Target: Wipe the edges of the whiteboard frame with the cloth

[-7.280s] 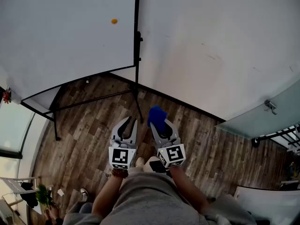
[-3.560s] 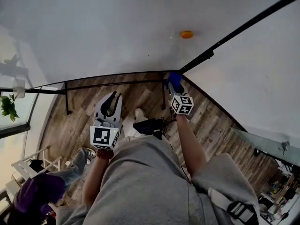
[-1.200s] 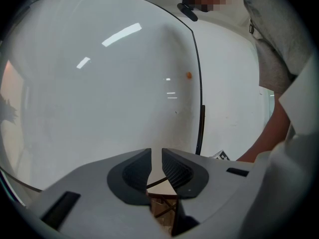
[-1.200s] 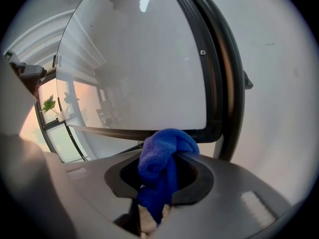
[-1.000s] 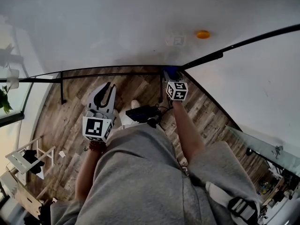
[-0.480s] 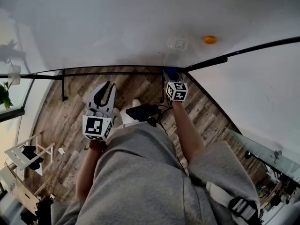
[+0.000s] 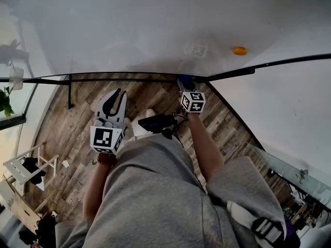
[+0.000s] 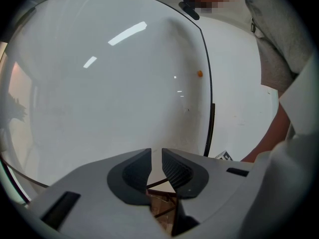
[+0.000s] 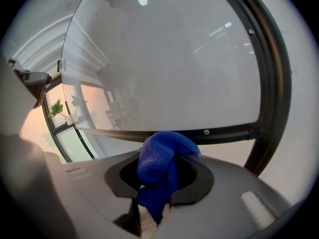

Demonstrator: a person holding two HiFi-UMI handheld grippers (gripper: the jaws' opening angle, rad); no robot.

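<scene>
Right tongs (image 7: 184, 86) are clamped on the blue cloth (image 9: 160, 164), which is bunched at the tips. Left tongs (image 7: 115, 101) are all but closed, just a slit with nothing in it, held low and well clear of the board. The cloth is up against the bottom rail of the whiteboard frame (image 9: 214, 132), near the corner with the side rail; can't confirm contact. The rail's long axis runs crosswise just ahead of the right tongs, so the stroke probably goes sideways along it. Right arm is nearer.

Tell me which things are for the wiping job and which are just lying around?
For the job: cloth, frame, whiteboard.
Just lying about: orange dot, plant, black gadget on the floor.
</scene>
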